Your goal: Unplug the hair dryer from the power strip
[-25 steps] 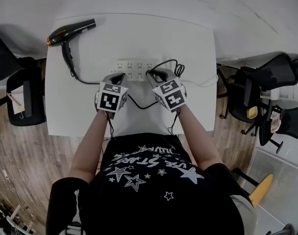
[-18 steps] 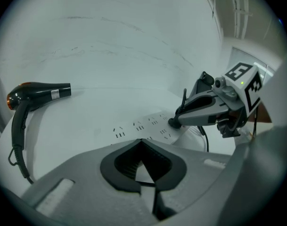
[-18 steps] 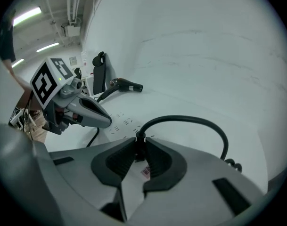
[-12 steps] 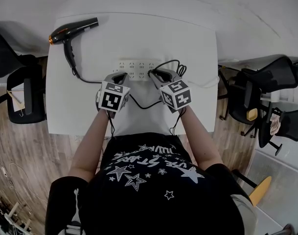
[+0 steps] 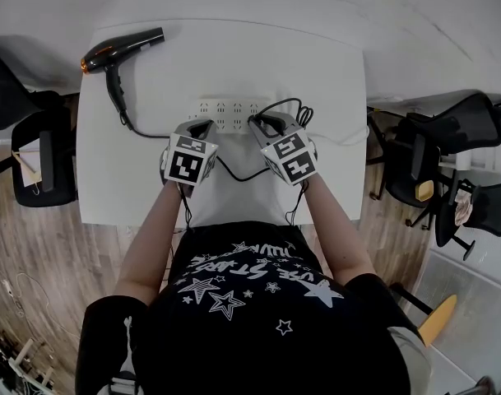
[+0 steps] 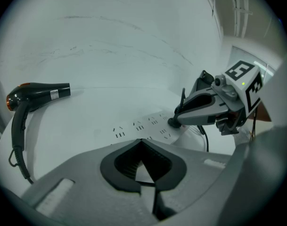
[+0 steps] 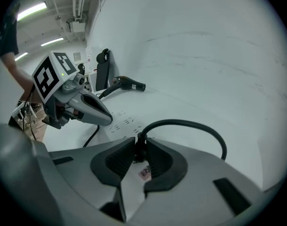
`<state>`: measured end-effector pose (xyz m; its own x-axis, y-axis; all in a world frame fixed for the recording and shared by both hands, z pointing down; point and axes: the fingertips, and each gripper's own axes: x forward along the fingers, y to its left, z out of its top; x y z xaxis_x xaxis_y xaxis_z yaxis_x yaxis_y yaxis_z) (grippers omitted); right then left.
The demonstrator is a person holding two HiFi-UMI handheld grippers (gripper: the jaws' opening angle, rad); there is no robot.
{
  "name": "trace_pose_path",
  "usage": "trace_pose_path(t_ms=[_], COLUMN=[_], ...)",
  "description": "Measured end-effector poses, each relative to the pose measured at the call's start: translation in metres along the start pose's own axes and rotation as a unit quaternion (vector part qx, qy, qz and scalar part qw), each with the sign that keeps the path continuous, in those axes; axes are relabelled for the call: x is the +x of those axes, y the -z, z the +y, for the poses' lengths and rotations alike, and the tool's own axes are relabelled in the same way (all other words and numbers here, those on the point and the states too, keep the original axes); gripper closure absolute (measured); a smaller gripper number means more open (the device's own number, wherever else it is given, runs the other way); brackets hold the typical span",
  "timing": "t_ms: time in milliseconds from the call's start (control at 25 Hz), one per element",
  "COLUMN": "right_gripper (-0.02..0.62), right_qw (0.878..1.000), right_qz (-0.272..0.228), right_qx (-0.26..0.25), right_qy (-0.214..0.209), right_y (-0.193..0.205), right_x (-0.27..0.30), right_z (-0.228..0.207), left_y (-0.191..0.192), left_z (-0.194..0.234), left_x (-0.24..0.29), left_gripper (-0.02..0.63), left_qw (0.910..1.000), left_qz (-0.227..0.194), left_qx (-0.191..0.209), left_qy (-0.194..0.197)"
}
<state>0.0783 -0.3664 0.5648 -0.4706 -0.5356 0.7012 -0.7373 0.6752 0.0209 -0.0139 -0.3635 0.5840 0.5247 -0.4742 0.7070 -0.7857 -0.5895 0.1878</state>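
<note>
A black hair dryer (image 5: pixel 122 49) lies at the white table's (image 5: pixel 151 188) far left corner. Its black cord (image 5: pixel 234 174) runs to a plug (image 7: pixel 140 142) at the right end of the white power strip (image 5: pixel 229 113). My right gripper (image 5: pixel 258 123) has that plug between its jaws, still seated in the strip (image 7: pixel 122 124). The jaws are opening, and the pads still touch the plug on both sides. My left gripper (image 5: pixel 197 127) is shut with nothing in it, its tips (image 6: pixel 142 141) down at the strip's left part (image 6: pixel 143 125).
Black office chairs stand left (image 5: pixel 36 151) and right (image 5: pixel 447 138) of the table on a wooden floor. The strip's white lead (image 5: pixel 345 138) runs off to the table's right edge. The cord loops (image 5: pixel 287 105) just behind the right gripper.
</note>
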Motion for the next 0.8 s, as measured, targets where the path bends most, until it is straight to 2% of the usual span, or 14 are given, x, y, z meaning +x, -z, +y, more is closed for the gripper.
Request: trace_pose_path(t_ms=[240,440,520,600,680,760,800], right_gripper=[0.517,0.525,0.526,0.526,0.526,0.525,0.525], right_qw=[1.0,0.993,0.992,0.996,1.0,0.995,0.992], right_qz=[0.004,-0.006,-0.008,-0.009,-0.017,-0.032,-0.035], right_qx=[-0.019,-0.117,-0.122,-0.09,-0.002,0.097,0.121], right_qy=[0.006,0.027,0.022,0.015,0.002,-0.011,-0.012], right_y=[-0.002,-0.003,-0.002,-0.001,0.0,0.0,-0.001], right_x=[-0.001,-0.005,-0.005,-0.004,-0.002,-0.002,-0.003], right_z=[0.001,0.009,0.01,0.007,0.001,-0.006,-0.008], left_y=[0.0,-0.001,0.0,0.0,0.0,0.0,0.0], left_z=[0.0,0.001,0.001,0.0,0.0,0.0,-0.001], left_x=[0.0,-0.001,-0.001,0.0,0.0,-0.001,-0.001], left_gripper=[0.598,0.598,0.598,0.598,0.598,0.598,0.598], left_qw=[0.9999,0.9999,0.9998,0.9999,0.9999,0.9998,0.9998], left_qz=[0.003,-0.01,-0.01,-0.007,-0.008,-0.012,-0.014], left_qx=[0.009,-0.001,0.002,0.005,0.005,0.003,0.002], left_qy=[-0.004,-0.014,-0.015,-0.013,-0.012,-0.014,-0.015])
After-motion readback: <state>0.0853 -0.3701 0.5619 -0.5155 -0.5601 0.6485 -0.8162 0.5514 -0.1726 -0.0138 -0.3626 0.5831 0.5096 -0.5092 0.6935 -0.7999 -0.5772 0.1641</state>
